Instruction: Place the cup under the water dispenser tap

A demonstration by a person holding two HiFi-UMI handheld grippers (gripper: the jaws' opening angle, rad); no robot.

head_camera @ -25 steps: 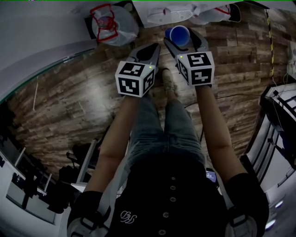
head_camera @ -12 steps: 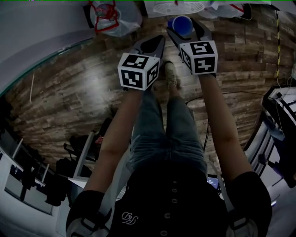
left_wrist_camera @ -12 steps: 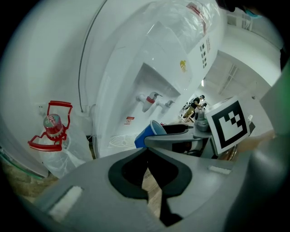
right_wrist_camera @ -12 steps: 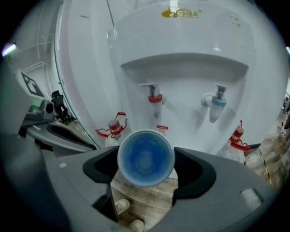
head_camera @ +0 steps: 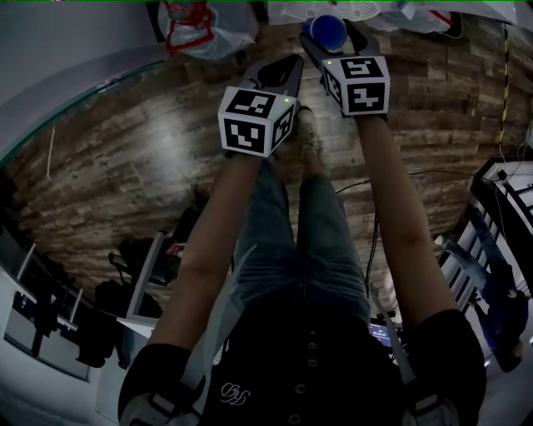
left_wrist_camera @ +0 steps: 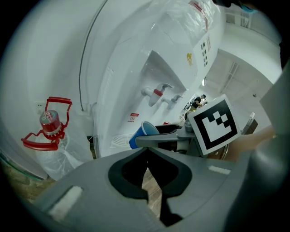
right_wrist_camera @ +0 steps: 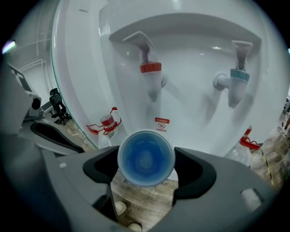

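My right gripper (right_wrist_camera: 146, 164) is shut on a blue cup (right_wrist_camera: 146, 158), whose open mouth faces the camera. The cup (head_camera: 326, 31) sits at the top of the head view, close to the white water dispenser (head_camera: 321, 10). In the right gripper view the dispenser recess holds a red-collared tap (right_wrist_camera: 151, 72) straight above the cup and a blue-collared tap (right_wrist_camera: 237, 79) to the right. My left gripper (left_wrist_camera: 146, 163) is shut and empty, held left of and slightly behind the right one (head_camera: 331, 43). From the left gripper view the cup (left_wrist_camera: 141, 133) shows in front of the dispenser taps (left_wrist_camera: 158, 94).
A clear bag with a red-handled bottle (head_camera: 196, 29) lies on the wood floor (head_camera: 125, 158) left of the dispenser. A glass panel edge (head_camera: 75, 100) curves along the left. Desks and chairs (head_camera: 50, 316) stand at lower left, shelving (head_camera: 500, 216) at right.
Both grippers have moved forward toward the dispenser; the cup now sits at its front, higher in the head view.
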